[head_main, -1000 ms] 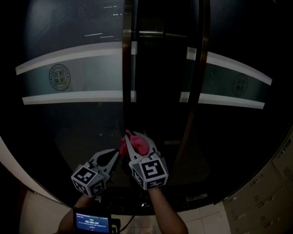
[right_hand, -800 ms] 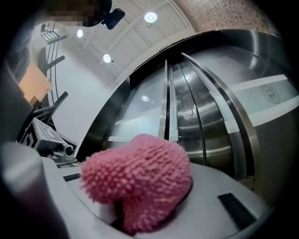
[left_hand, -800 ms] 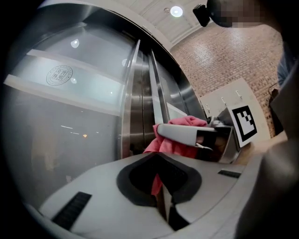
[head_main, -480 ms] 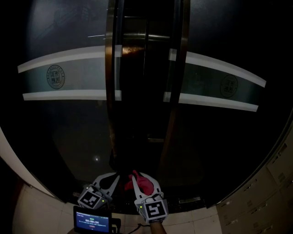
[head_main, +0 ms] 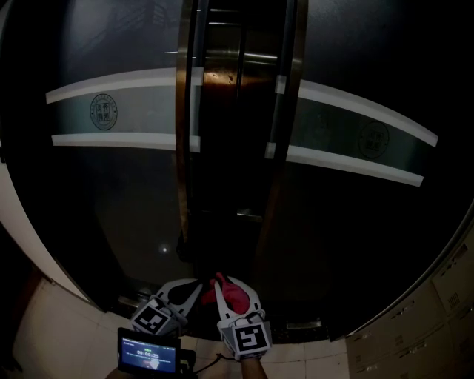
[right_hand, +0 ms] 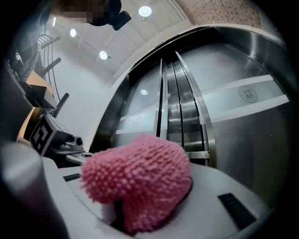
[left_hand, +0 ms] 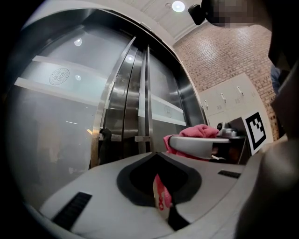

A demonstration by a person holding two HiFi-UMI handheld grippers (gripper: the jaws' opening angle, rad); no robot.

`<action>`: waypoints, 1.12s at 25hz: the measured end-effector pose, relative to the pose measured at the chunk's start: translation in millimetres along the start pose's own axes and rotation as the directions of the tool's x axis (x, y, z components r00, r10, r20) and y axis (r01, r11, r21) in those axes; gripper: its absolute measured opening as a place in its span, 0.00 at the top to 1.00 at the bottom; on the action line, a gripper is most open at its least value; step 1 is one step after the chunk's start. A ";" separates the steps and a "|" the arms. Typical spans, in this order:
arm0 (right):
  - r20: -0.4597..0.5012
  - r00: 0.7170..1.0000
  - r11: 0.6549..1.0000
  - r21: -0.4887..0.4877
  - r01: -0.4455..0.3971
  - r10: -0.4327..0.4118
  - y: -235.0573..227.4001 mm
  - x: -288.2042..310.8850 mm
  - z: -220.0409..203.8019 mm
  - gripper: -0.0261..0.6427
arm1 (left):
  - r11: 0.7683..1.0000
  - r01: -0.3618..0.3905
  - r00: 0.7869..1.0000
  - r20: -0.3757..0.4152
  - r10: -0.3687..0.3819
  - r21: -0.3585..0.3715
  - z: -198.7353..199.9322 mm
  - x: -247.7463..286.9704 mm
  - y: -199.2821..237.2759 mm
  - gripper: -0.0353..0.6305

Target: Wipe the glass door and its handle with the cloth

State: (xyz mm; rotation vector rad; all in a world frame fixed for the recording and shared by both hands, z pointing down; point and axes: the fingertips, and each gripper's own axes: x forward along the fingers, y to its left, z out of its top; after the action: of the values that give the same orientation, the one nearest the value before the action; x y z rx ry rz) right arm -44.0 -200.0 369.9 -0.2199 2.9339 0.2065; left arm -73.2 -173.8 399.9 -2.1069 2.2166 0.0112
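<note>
Red brick wall [left_hand: 224, 51], ceiling downlights [left_hand: 178, 6], pale lockers [left_hand: 229, 100], possibly tiled floor [head_main: 67, 326]

Entrance lobby of a public building. Tall glass doors [head_main: 118, 200] in steel frames [head_main: 183, 170] carry a frosted band [head_main: 141, 122] with a round emblem [head_main: 104, 111]. To the right are a brick wall [left_hand: 224, 56] and white lockers [left_hand: 229, 100], under recessed ceiling lights [left_hand: 177, 6].

The cloth [right_hand: 138, 179] covers the jaw tips of the right gripper [right_hand: 140, 200]. Print on the door emblem [head_main: 106, 112] is too small to read.
</note>
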 end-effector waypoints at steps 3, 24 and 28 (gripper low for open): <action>0.004 1.000 1.000 0.010 -0.008 0.008 2.7 -1.2 0.2 0.87 | 1.000 -0.004 1.000 0.013 0.004 -0.009 1.9 -1.2 -3.2 0.93; 0.126 0.992 0.999 -0.035 0.015 -0.010 -26.1 153.2 61.9 0.87 | 0.995 -0.092 0.996 -0.007 0.092 -0.034 1.3 -38.2 100.8 0.93; 0.113 0.993 0.999 -0.046 0.025 -0.020 -31.2 193.8 75.0 0.87 | 0.997 -0.071 0.997 -0.009 0.071 -0.031 -0.1 -37.7 117.5 0.93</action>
State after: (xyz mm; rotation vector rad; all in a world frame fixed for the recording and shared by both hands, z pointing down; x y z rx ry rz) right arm -213.5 -245.1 254.3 -0.2396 2.8158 0.2754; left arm -188.6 -130.0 396.3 -2.0455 2.3097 0.0425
